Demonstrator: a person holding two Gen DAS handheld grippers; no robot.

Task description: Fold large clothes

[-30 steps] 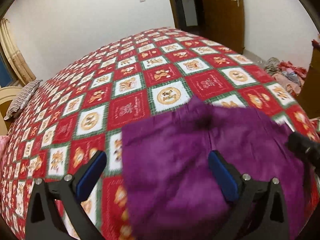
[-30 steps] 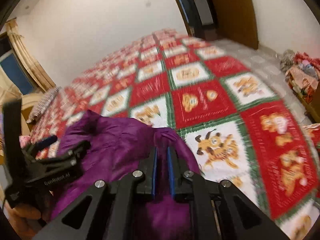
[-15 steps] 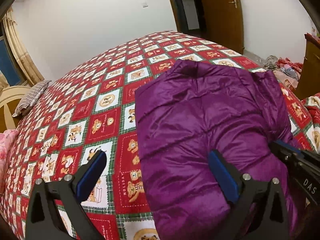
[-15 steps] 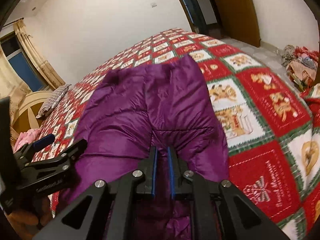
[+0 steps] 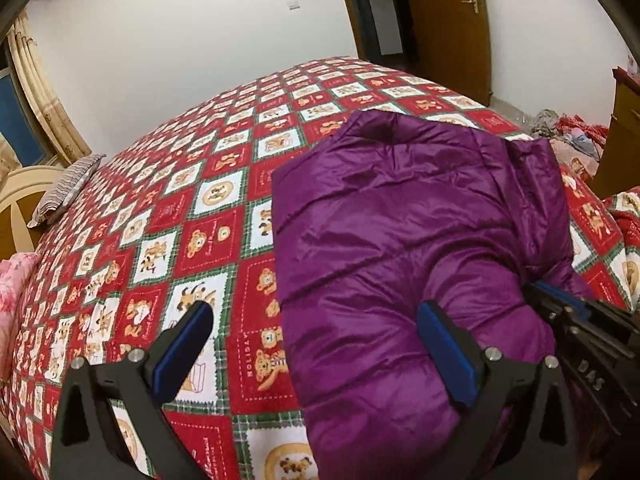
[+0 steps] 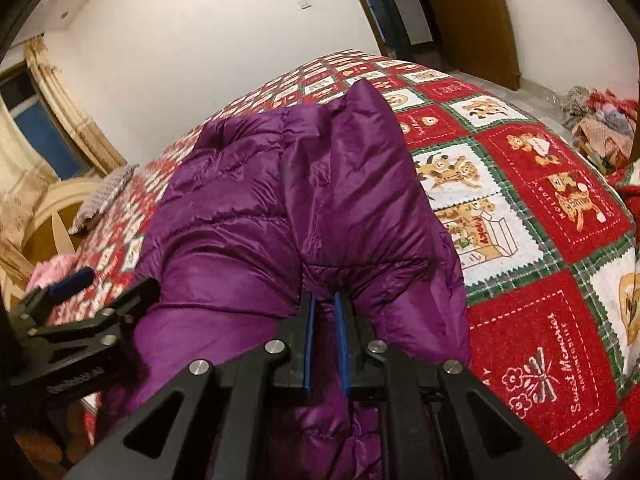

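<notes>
A purple quilted down jacket (image 5: pixel 400 232) lies spread on the bed, its far end pointing away from me; it also shows in the right wrist view (image 6: pixel 304 200). My left gripper (image 5: pixel 316 340) is open and empty, its jaws wide apart above the jacket's near left edge. My right gripper (image 6: pixel 325 308) is shut on a fold of the jacket's near edge. The right gripper also shows at the right edge of the left wrist view (image 5: pixel 576 320), and the left gripper at the left of the right wrist view (image 6: pixel 80 304).
The bed carries a red, white and green bear-print blanket (image 5: pixel 192 216). A striped pillow (image 5: pixel 64 192) and a pink cloth (image 5: pixel 12 284) lie at its left side. A clothes pile (image 5: pixel 568 132) sits on the floor at the right, by a wooden door (image 5: pixel 448 24).
The jacket has gone from a bunched heap near me to lying stretched out flat across the bed. The right gripper stays shut on it; the left stays open.
</notes>
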